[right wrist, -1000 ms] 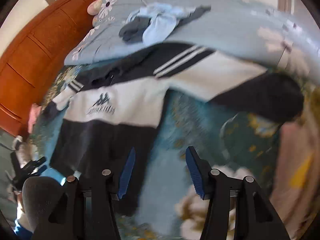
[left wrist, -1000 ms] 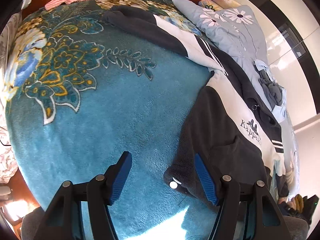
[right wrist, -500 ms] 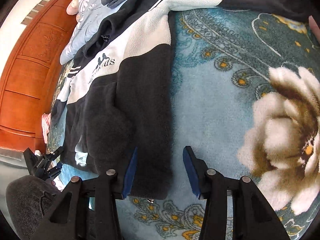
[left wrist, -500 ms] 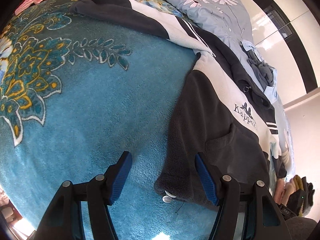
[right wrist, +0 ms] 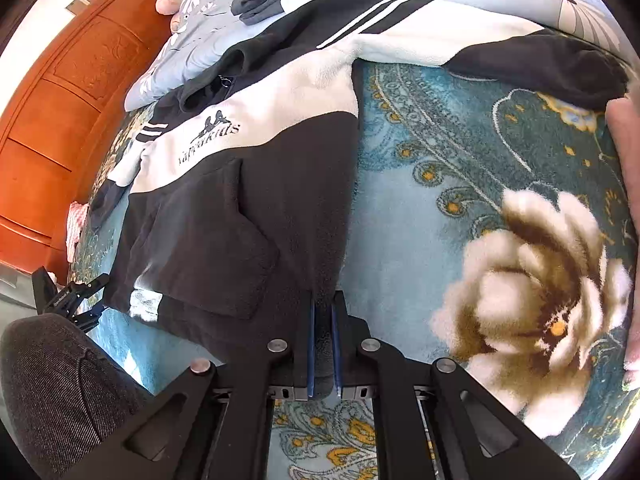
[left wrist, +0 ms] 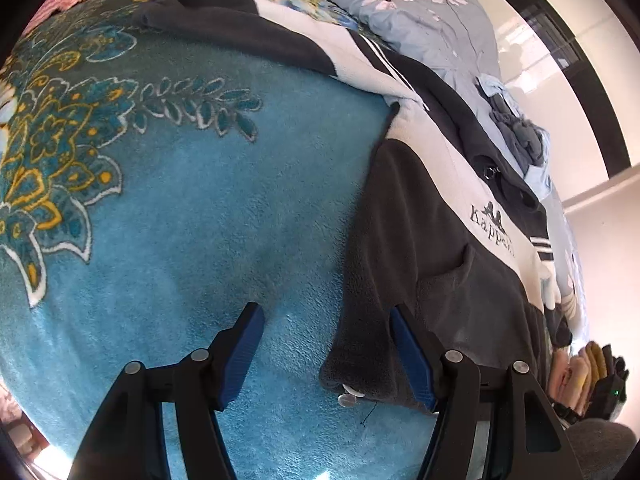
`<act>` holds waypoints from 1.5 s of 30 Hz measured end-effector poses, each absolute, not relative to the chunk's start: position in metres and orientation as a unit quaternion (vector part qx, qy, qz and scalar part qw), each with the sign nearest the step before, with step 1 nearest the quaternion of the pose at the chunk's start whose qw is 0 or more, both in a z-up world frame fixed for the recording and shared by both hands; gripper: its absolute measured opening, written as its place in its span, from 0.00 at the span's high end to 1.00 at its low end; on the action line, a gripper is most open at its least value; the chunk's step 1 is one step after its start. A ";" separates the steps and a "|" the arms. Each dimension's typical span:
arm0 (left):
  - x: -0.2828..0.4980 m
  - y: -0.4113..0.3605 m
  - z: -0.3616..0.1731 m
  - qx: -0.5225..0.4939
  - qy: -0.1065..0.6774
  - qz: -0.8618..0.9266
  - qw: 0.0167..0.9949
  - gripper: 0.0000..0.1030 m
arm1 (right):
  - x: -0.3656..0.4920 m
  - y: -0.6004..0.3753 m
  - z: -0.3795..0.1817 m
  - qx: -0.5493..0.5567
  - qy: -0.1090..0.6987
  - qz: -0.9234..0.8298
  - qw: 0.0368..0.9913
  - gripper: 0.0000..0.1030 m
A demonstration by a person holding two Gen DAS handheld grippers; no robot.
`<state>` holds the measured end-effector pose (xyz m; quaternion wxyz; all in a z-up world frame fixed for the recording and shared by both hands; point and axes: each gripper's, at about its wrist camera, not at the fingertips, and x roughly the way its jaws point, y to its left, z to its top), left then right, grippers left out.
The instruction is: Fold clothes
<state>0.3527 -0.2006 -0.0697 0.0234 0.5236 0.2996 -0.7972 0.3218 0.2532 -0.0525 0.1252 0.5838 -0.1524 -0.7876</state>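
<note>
Lying spread flat, front up, on a teal plush floral bedspread (left wrist: pixel 208 216), black-and-white fleece jacket with a printed chest logo (right wrist: pixel 224 184), sleeves flung out to either side, hem nearest, ready for a first fold. Clamped on the jacket's near right hem corner, right gripper (right wrist: pixel 323 320), blue pads pressed together with only dark fleece between them, a hold suited to lifting that corner. Hovering at the opposite hem corner, left gripper (left wrist: pixel 326 334), jaws standing wide apart, one blue finger (left wrist: pixel 408 344) over the fleece and the other on bare blanket, nothing pinched yet. Beyond the collar, a pale blue daisy-print quilt (left wrist: pixel 432 20) with grey socks (left wrist: pixel 520 136) on top. Compared with a second earlier: right jaws gone from half apart to fully closed on cloth; left gripper lower and nearer its corner, opening unchanged.
</note>
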 end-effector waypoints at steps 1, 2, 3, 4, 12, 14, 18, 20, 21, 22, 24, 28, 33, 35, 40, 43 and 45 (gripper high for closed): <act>0.351 -0.197 -0.070 0.528 0.291 -0.797 0.016 0.33 | 0.322 0.255 -0.055 0.585 -0.158 -0.785 0.130 0.93; 0.349 -0.195 -0.069 0.532 0.285 -0.798 0.010 0.33 | 0.321 0.257 -0.057 0.585 -0.167 -0.782 0.133 0.93; 0.347 -0.193 -0.069 0.534 0.284 -0.796 0.001 0.34 | 0.321 0.258 -0.059 0.584 -0.175 -0.781 0.134 0.92; 0.345 -0.192 -0.069 0.537 0.288 -0.793 -0.009 0.34 | 0.321 0.259 -0.061 0.584 -0.183 -0.779 0.135 0.88; 0.353 -0.202 -0.077 0.515 0.372 -0.772 -0.023 0.37 | 0.332 0.276 -0.072 0.556 -0.289 -0.769 0.122 0.76; 0.353 -0.198 -0.076 0.523 0.348 -0.778 -0.005 0.47 | 0.332 0.278 -0.079 0.559 -0.300 -0.764 0.117 0.72; 0.352 -0.187 -0.070 0.539 0.290 -0.791 0.021 0.79 | 0.333 0.276 -0.093 0.572 -0.322 -0.747 0.107 0.71; 0.354 -0.188 -0.067 0.537 0.289 -0.792 0.028 0.82 | 0.332 0.273 -0.094 0.572 -0.331 -0.743 0.107 0.71; 0.356 -0.187 -0.064 0.535 0.287 -0.794 0.034 0.84 | 0.332 0.272 -0.094 0.575 -0.334 -0.739 0.107 0.71; 0.358 -0.187 -0.060 0.533 0.281 -0.797 0.040 0.85 | 0.331 0.270 -0.093 0.577 -0.335 -0.736 0.110 0.71; 0.361 -0.185 -0.050 0.528 0.266 -0.805 0.052 0.86 | 0.330 0.265 -0.090 0.582 -0.331 -0.734 0.118 0.85; 0.369 -0.181 -0.025 0.517 0.241 -0.819 0.060 0.86 | 0.334 0.261 -0.071 0.581 -0.290 -0.750 0.124 0.92; 0.400 -0.183 0.001 0.517 0.208 -0.828 0.064 0.86 | 0.359 0.267 -0.047 0.578 -0.251 -0.761 0.153 0.93; 0.416 -0.183 0.001 0.525 0.201 -0.824 0.065 0.86 | 0.375 0.269 -0.046 0.583 -0.232 -0.761 0.166 0.93; 0.435 -0.180 -0.032 0.548 0.207 -0.806 0.081 0.86 | 0.397 0.274 -0.074 0.604 -0.238 -0.742 0.169 0.93; 0.439 -0.182 -0.036 0.535 0.241 -0.806 0.075 0.85 | 0.395 0.275 -0.077 0.601 -0.253 -0.738 0.173 0.92; 0.442 -0.185 -0.033 0.525 0.253 -0.810 0.062 0.81 | 0.392 0.275 -0.070 0.598 -0.241 -0.741 0.188 0.90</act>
